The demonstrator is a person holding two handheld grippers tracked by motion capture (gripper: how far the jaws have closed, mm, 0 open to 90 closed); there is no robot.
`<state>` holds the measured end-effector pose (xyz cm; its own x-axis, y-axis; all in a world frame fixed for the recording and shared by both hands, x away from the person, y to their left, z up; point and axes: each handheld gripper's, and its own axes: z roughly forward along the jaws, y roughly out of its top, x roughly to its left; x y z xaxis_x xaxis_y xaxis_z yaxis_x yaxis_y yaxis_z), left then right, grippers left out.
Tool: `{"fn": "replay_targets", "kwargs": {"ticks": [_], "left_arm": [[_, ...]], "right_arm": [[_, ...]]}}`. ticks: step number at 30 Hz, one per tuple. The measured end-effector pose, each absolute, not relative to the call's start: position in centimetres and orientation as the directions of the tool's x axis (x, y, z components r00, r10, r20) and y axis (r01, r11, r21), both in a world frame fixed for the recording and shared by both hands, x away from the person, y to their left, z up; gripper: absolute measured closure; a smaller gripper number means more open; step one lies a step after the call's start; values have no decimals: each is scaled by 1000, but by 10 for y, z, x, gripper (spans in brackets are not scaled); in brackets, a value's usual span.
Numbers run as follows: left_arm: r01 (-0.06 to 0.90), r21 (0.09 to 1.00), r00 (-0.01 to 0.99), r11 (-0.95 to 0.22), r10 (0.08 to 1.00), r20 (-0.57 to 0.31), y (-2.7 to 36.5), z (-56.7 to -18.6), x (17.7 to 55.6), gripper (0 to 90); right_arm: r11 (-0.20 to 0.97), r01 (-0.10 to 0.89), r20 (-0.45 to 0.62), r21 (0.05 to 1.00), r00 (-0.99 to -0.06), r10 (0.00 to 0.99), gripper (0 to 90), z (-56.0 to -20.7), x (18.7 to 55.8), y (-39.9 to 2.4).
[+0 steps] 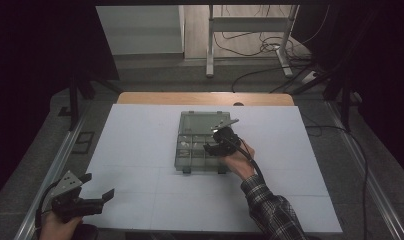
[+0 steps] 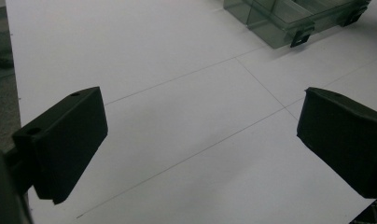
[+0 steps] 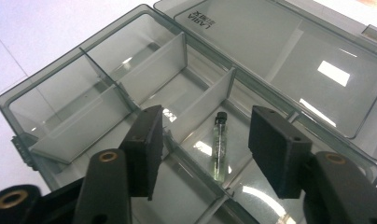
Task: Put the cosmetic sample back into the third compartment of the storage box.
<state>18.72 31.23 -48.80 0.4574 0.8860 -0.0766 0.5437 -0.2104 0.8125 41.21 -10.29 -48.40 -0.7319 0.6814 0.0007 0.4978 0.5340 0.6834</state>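
- The right gripper [image 3: 203,144] hangs over a clear plastic box [image 3: 46,95] with its lid [image 3: 289,56] flipped open behind it.
- Its jaws stand apart and press on nothing. It has let go.
- A small glass vial [image 3: 219,144] lies flat on the floor of one compartment of the box. In the right gripper view it shows in the gap between the two jaws, but neither jaw touches it.
- The vial has a dark cap at its far end. It lies just beside a thin wall that splits the box into parts.
- From the high view, the box [image 1: 182,162] sits near the middle of the white table [image 1: 140,145]. The right gripper [image 1: 215,145] is over the right part of the box, and the person's hand [image 1: 238,159] in a checked sleeve [image 1: 270,210] holds it.
- The left gripper [image 1: 97,187] is down at the near left corner of the table, well apart from the box.
- Its jaws are spread wide with only bare table between them.
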Motion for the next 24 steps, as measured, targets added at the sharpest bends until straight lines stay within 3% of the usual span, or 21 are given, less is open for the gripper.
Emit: {"fn": "replay_targets", "kwargs": {"ticks": [24], "left_arm": [[544, 813, 456, -205, 886, -81, 313, -488, 187, 21]], "right_arm": [[550, 512, 25, 660, -747, 665, 256, -475, 398, -108]]}}
